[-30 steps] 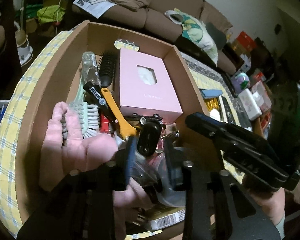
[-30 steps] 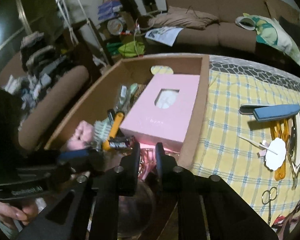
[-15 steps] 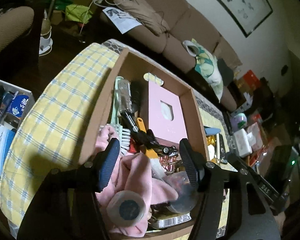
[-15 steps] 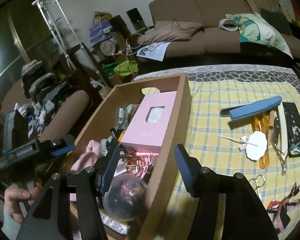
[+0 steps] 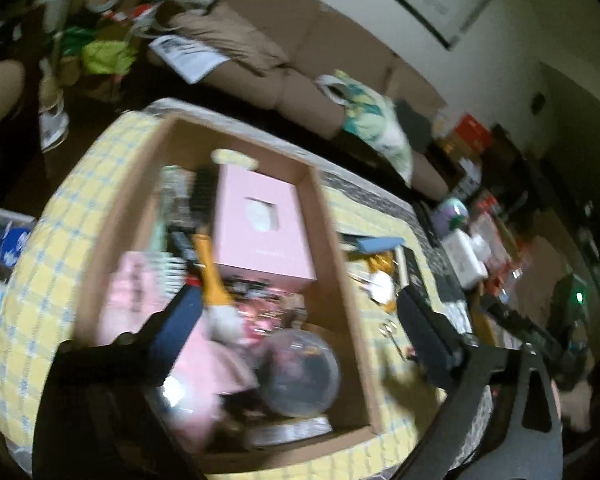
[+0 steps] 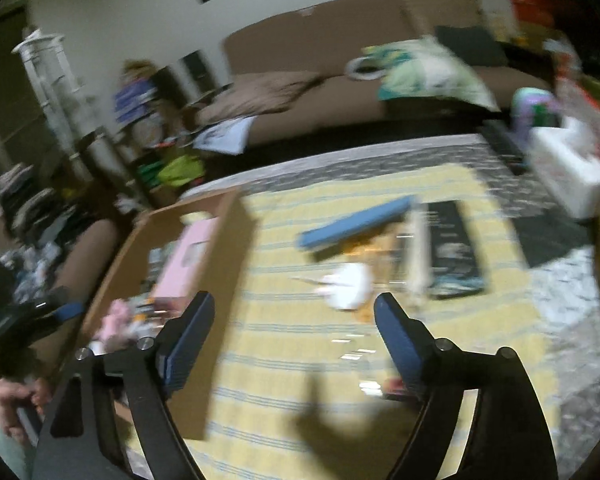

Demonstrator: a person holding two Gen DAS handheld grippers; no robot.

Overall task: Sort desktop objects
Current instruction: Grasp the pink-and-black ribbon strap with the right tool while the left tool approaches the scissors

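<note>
A cardboard box (image 5: pixel 340 280) on the yellow checked tablecloth holds a pink box (image 5: pixel 260 232), a pink cloth (image 5: pixel 128 292), brushes, an orange-handled tool (image 5: pixel 210 272) and a clear globe (image 5: pixel 300 372). My left gripper (image 5: pixel 296 328) is open and empty above the box's near end. My right gripper (image 6: pixel 292 332) is open and empty above the cloth, right of the cardboard box (image 6: pixel 228 248). Ahead of it lie a blue file (image 6: pixel 356 220), a white round pad (image 6: pixel 348 284) and a black case (image 6: pixel 452 248). Both views are blurred.
A brown sofa (image 6: pixel 320 96) with a patterned pillow (image 6: pixel 424 72) stands beyond the table. A white box (image 6: pixel 568 168) and other clutter sit at the table's far right. Small scissors (image 5: pixel 388 328) lie right of the cardboard box.
Both grippers opened after setting things in the box and rose away. The right gripper has swung right, toward the items on the cloth. The left view has shifted right.
</note>
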